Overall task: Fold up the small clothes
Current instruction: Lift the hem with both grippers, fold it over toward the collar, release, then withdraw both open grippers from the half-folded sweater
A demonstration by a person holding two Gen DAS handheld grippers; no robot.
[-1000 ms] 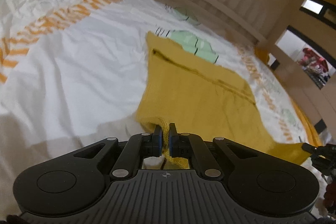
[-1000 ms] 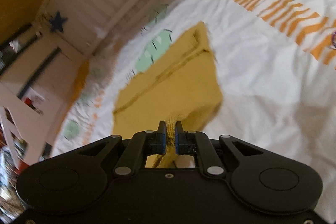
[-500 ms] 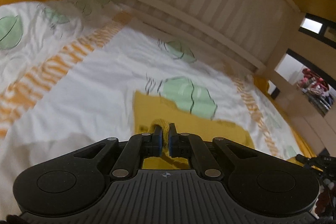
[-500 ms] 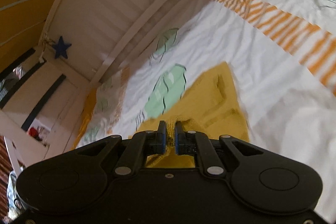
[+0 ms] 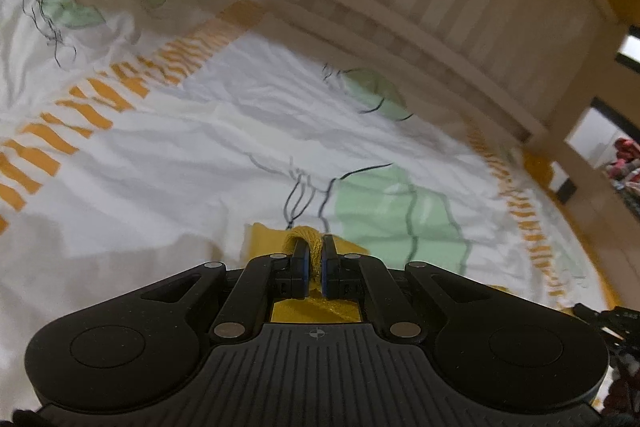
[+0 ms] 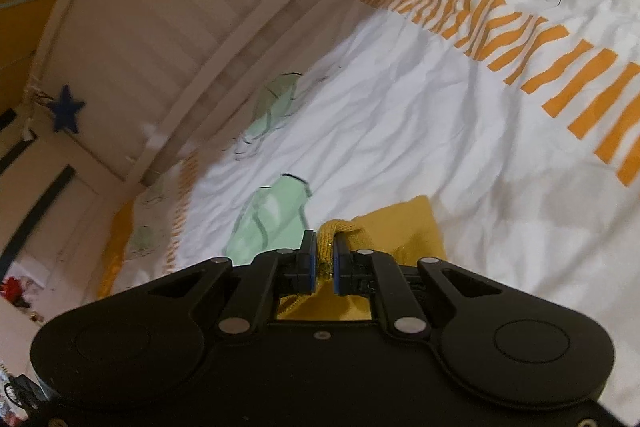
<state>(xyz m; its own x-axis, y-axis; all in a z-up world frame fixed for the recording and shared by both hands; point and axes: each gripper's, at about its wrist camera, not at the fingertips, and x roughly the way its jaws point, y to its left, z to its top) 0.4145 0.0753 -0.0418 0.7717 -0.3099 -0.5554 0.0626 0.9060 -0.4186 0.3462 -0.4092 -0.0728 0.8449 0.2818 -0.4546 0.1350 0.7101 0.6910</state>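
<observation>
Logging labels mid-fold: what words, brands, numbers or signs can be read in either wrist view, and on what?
No readable words, brands or numbers in either view.
Left gripper, shut on the mustard knit garment: a small crosshair sign on its housing, no lettering.
Right gripper, also shut on the garment: unmarked.
Bedsheet: leaf and stripe print only.
Headboard: blue star, no text.

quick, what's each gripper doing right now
left gripper: closed, pinching the yellow garment.
right gripper: closed, pinching the yellow garment too.
</observation>
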